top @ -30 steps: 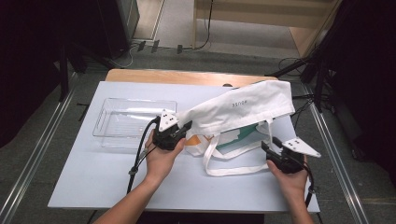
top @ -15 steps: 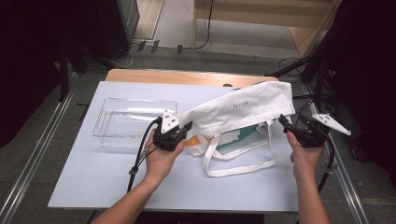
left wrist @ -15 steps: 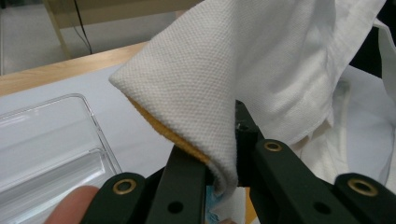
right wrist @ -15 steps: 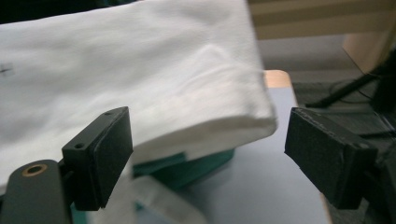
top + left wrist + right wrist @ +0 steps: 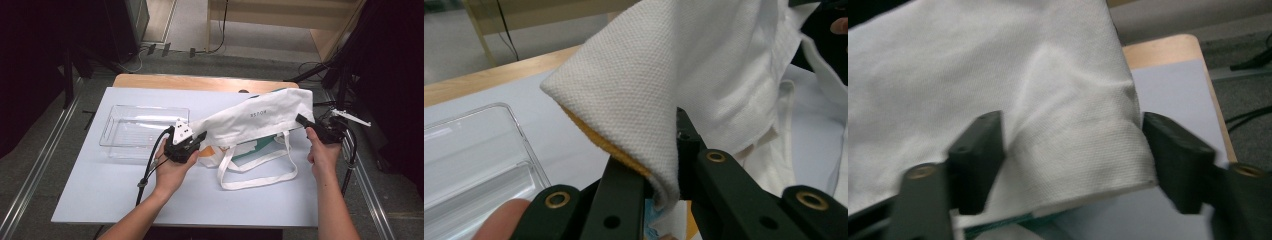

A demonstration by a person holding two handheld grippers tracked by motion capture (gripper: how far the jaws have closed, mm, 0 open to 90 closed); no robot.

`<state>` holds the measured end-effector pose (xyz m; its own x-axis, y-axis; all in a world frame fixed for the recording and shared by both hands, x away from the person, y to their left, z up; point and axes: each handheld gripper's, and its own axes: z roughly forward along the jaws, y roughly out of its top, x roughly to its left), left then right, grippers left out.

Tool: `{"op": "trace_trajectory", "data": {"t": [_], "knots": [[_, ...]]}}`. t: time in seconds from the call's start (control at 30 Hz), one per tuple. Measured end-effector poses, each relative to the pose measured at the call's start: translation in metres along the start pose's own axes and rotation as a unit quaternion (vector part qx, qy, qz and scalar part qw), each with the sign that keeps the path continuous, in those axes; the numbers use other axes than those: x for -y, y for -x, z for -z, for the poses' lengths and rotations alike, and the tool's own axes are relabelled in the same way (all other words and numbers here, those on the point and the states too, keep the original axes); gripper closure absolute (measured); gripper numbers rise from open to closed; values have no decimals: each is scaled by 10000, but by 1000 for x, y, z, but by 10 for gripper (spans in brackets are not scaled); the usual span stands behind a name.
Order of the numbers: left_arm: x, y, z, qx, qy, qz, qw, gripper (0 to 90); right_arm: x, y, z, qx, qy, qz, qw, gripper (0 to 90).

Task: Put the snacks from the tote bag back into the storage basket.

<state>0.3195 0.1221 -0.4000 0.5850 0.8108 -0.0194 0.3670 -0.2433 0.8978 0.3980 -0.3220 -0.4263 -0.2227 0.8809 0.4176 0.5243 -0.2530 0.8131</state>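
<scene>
Left gripper (image 5: 659, 190): your 2 jaws are pressed together on 1 corner of the white tote bag (image 5: 255, 120), pinching the woven cloth with an orange lining edge showing in the fold. Right gripper (image 5: 1073, 165): jaws spread wide, straddling the bag's far corner; cloth lies between them but neither jaw clamps it, judging from the right gripper view.

Key relation: from your right fingers the bag's corner sits dead ahead at 12 o'clock, already inside the gap. In the high view the bag's long axis runs from about 8 o'clock at your left gripper (image 5: 192, 142) to 2 o'clock at your right gripper (image 5: 312, 126). The right is the nearer 1 to the free corner, so closing there looks like the next call.

Bag: lifted partly off the pale table (image 5: 100, 200), centre-right, its 2 strap loops (image 5: 260, 172) drooping onto the surface. Coarse canvas weave, soft, creased; small printed lettering on the side; something teal beneath.

Clear plastic tray (image 5: 140, 127): rigid, rectangular, glossy, at 10 o'clock from your left hand (image 5: 172, 170), apart from the bag.
</scene>
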Motion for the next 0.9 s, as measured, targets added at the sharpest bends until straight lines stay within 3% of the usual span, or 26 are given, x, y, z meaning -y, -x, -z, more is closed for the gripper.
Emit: {"op": "trace_trajectory", "data": {"t": [0.07, 0.13, 0.23, 0.33, 0.47, 0.57, 0.6, 0.63, 0.77, 0.83, 0.9], "knots": [[0, -1, -1, 33, 11, 80, 10000, 868, 2, -2, 0, 164, -61, 189, 9997, 678], [0, -2, -1, 59, 14, 100, 9999, 868, 6, -5, 2, 192, -54, 367, 9991, 797], [0, -2, -1, 124, 43, 142, 9998, 868, 11, -14, 8, 332, 108, 724, 9968, 817], [-1, -2, 0, 221, 97, 207, 9995, 870, 17, -23, 19, 381, 344, 935, 9943, 821], [-3, -2, 3, 326, 234, 269, 9988, 873, 28, -38, 39, 413, 806, 1254, 9880, 823], [-8, -4, 6, 444, 353, 365, 9977, 874, 33, -45, 52, 429, 1060, 1377, 9839, 823], [-8, -4, 6, 444, 353, 365, 9977, 875, 33, -45, 52, 429, 1060, 1377, 9839, 823], [-12, -6, 8, 515, 414, 397, 9970, 875, 36, -48, 64, 435, 1266, 1404, 9810, 823], [-19, -11, 11, 752, 603, 493, 9941, 874, 36, -54, 87, 393, 1631, 1442, 9752, 823], [-21, -13, 13, 822, 673, 561, 9928, 874, 36, -59, 101, 448, 1816, 1561, 9699, 822], [-21, -17, 10, 800, 562, 661, 9930, 871, 40, -64, 115, 476, 1996, 1608, 9654, 822]]}}
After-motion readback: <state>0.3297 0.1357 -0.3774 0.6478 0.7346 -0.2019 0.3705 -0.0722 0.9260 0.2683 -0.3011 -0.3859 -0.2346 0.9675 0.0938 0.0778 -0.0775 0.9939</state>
